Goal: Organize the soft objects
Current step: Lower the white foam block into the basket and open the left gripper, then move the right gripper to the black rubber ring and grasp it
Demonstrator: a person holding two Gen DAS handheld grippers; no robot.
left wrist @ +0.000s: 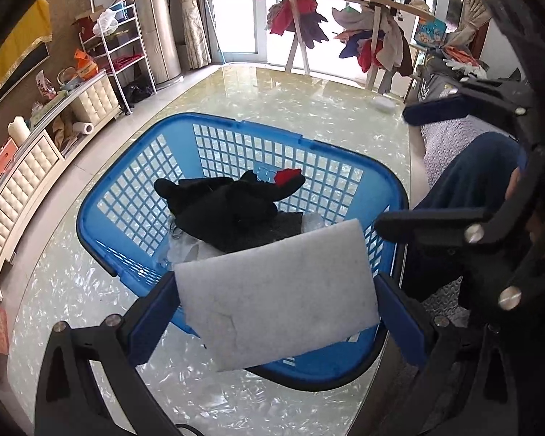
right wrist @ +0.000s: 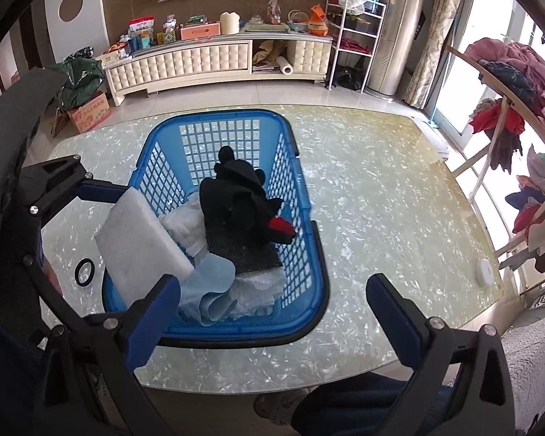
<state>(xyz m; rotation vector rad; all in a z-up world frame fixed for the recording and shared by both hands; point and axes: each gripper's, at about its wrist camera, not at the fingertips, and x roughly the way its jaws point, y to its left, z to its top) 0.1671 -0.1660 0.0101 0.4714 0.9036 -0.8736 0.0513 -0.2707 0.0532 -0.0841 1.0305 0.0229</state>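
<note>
Blue-padded fingers of the left gripper (left wrist: 276,301), lowest in the left wrist view, clamp a white rectangular foam slab (left wrist: 276,290) by its two side edges. The slab hangs over the near rim of the blue plastic lattice laundry basket (left wrist: 127,196), which stands on the pale marbled glass bench (left wrist: 338,116). It looks light and spongy, apt to bow or slip if pinched at one corner; an edge-to-edge hold across its width suits it. Inside the basket, mid-frame, lie a black plush toy with a red patch (left wrist: 229,203), a light blue cloth (right wrist: 214,283) and crinkled clear wrap (right wrist: 254,290), all limp. At the bottom of the right wrist view, the right gripper (right wrist: 272,312) stands wide apart and empty above the basket's near end.
</note>
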